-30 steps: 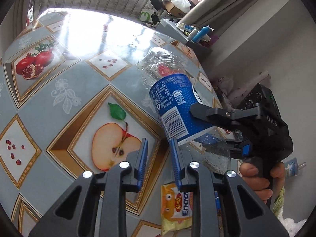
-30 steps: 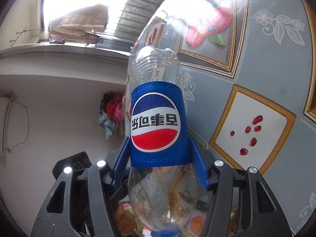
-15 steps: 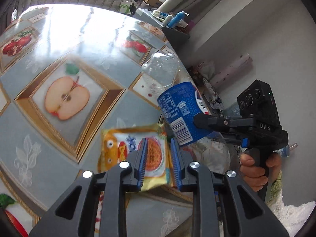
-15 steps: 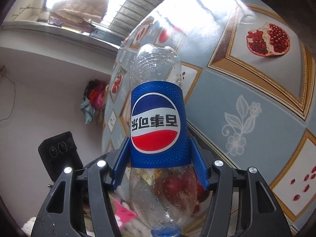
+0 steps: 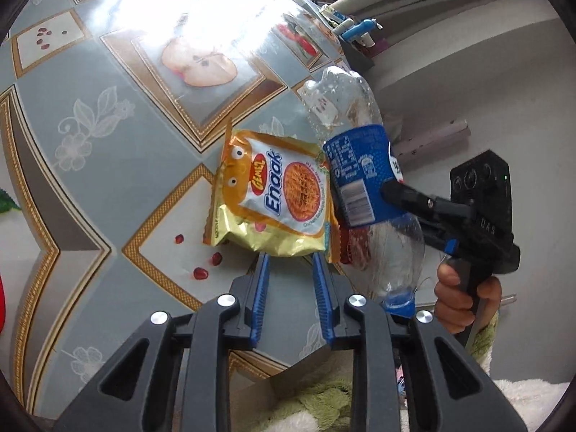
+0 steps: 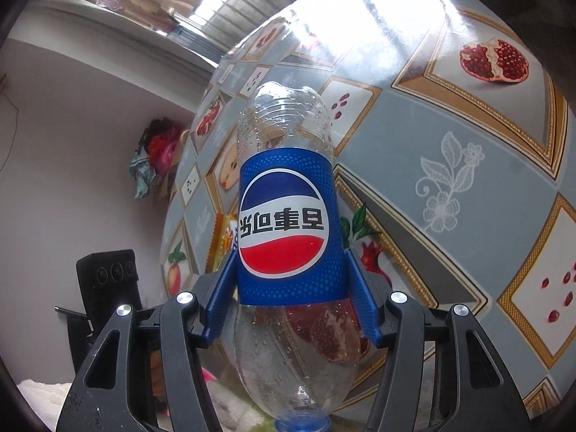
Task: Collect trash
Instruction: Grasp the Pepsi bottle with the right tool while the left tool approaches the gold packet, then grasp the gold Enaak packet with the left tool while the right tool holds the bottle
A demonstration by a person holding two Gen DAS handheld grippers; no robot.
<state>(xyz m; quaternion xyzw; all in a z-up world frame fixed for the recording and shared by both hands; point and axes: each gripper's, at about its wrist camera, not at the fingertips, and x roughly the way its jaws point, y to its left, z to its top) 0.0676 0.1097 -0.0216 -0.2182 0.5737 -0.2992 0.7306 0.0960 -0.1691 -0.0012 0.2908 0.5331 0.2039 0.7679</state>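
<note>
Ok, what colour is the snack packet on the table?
Golden yellow with a white and blue front panel; the snack packet shows best in the left wrist view.

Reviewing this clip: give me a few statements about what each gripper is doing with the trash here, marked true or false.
1. The right gripper is clamped on the plastic bottle. True.
2. The bottle is held cap end away from the camera. False: its blue cap sits nearest the right wrist camera.
3. The left gripper holds the snack packet. False: its fingers are empty, just short of the packet.
4. The packet lies on the tablecloth. True.
</note>
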